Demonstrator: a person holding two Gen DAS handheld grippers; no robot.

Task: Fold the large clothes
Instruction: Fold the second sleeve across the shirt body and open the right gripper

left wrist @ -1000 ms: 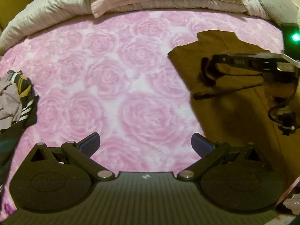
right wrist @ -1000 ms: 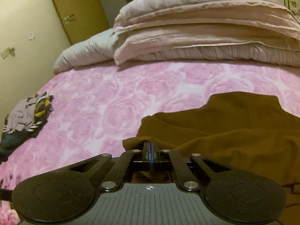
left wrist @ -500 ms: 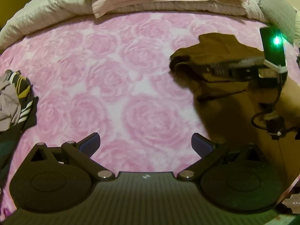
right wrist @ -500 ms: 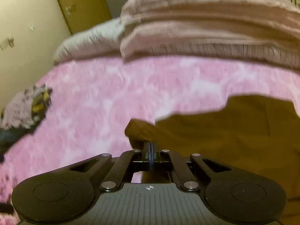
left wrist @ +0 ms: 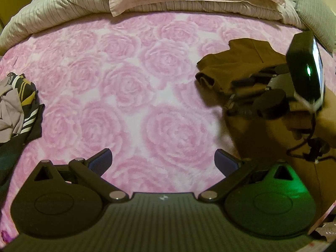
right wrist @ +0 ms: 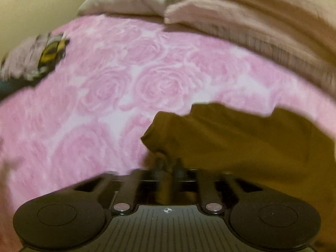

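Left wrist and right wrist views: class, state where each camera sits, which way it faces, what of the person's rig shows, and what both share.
Left wrist: on the left gripper, angled down over the pink blanket; its open fingers show, and the right gripper at the brown garment.
Right wrist: on the right gripper, low over the brown garment, facing the bedding; its jaws are opening with cloth between them.
Shared: blanket, garment, bedding, clothes pile.

Wrist views, angled down, shared bedspread (left wrist: 130,96)
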